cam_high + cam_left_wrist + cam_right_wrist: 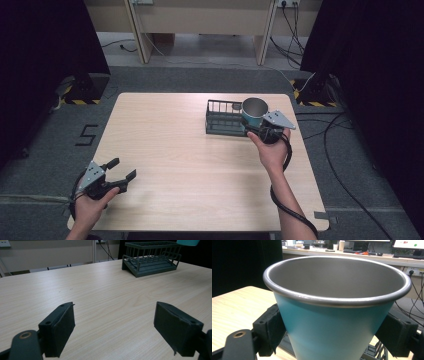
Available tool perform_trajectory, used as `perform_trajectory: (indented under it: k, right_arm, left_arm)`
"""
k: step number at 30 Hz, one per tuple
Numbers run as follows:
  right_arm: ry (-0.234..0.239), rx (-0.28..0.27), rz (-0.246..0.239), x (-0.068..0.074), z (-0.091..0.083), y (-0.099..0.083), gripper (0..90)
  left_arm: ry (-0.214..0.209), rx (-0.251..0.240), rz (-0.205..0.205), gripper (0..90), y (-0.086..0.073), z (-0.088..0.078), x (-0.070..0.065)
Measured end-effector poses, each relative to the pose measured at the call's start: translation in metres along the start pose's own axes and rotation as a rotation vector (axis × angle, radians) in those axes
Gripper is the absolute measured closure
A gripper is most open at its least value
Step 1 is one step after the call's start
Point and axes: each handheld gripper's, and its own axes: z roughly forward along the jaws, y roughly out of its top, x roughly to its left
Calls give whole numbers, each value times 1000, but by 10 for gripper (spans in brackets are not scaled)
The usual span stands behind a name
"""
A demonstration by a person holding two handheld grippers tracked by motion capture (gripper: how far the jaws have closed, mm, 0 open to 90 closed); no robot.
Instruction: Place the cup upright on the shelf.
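Note:
A teal cup (254,113) with a bare metal rim and inside is held upright over the right end of a dark wire rack (224,119). My right gripper (256,126) is shut on the cup, its jaws pressing both sides of the teal wall (332,327). The rack (151,258) stands on the far right part of the wooden table (175,150). My left gripper (121,170) rests at the near left corner of the table, open, with nothing between its pads (61,327).
Black curtains flank the table on both sides. Cables run over the grey floor at the right, and a pale desk frame stands behind the table. A number 5 is marked on the floor at the left.

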Motion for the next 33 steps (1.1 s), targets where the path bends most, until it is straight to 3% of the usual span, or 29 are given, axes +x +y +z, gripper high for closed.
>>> perform_trajectory:
  k: [33]
  right_arm:
    - [-38, 21, 22, -9, 33, 18, 180]
  left_arm:
    - [-3, -4, -6, 164, 0, 0, 0]
